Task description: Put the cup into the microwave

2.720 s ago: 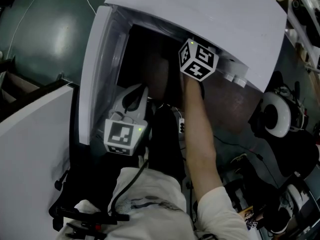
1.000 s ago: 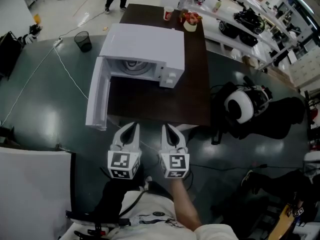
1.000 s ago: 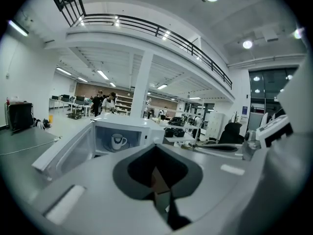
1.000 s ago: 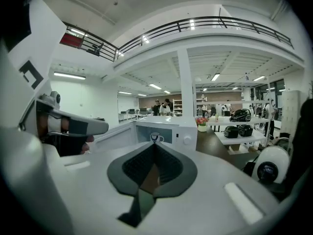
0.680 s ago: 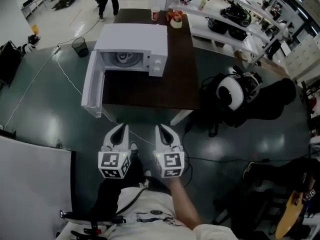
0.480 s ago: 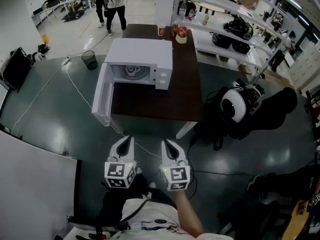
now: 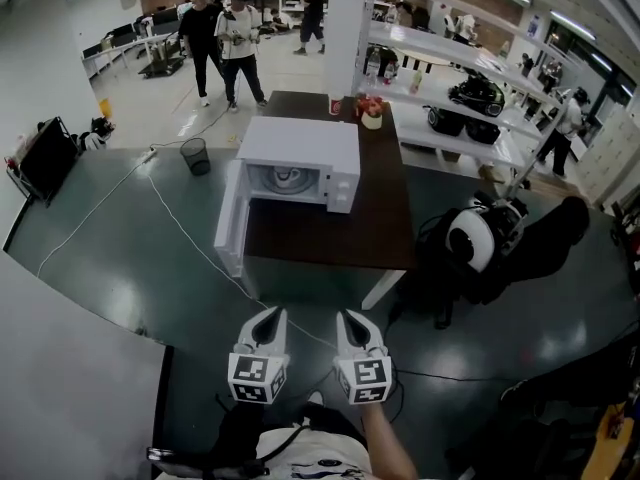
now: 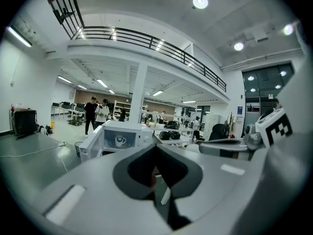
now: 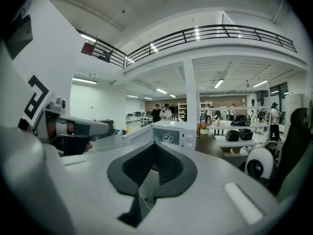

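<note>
cup [image 7: 289,178] in microwave [image 7: 300,144], farther off than before; left tongs [image 7: 271,317] and right tongs [image 7: 350,319] closed, empty.

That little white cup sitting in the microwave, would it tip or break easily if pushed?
The white cup looks ceramic: probably stiff, and breakable if dropped. It stands upright and squat in the microwave, so a push would likely slide it, not tip it.

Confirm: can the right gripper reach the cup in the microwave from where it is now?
Probably not. The right gripper is shut near the person's body, with floor and table between it and the microwave. The door stands open and nothing blocks the cup, so a step forward should do.
</note>
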`<state>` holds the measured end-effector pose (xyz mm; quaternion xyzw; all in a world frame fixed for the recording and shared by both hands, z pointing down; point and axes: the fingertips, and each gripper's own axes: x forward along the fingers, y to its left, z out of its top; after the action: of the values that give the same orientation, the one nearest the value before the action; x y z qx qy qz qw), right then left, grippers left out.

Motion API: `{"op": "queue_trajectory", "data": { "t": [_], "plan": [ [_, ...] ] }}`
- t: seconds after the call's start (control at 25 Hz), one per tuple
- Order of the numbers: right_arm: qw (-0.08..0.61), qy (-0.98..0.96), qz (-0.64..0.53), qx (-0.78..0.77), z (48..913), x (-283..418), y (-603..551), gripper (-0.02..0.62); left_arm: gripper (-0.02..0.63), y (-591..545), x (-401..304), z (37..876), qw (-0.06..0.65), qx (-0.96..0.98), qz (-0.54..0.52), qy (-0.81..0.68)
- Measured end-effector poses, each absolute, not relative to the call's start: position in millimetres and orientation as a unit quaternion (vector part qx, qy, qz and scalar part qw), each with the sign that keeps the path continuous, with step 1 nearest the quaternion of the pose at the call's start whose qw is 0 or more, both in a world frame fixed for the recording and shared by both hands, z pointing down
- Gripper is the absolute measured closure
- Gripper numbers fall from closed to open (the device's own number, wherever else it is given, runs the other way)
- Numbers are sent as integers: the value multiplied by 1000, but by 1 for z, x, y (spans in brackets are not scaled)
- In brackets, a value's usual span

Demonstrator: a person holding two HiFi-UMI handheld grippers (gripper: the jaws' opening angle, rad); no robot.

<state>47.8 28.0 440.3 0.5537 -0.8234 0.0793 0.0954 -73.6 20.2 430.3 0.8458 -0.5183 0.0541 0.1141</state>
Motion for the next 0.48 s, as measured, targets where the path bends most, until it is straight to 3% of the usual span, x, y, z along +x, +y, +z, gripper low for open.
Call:
{"op": "queue_trajectory", "data": {
  "t": [0.48],
  "plan": [
    [80, -831, 70, 546, 426, -36, 125, 594, 608, 120, -153, 438, 129, 842, 47, -522]
  ]
}}
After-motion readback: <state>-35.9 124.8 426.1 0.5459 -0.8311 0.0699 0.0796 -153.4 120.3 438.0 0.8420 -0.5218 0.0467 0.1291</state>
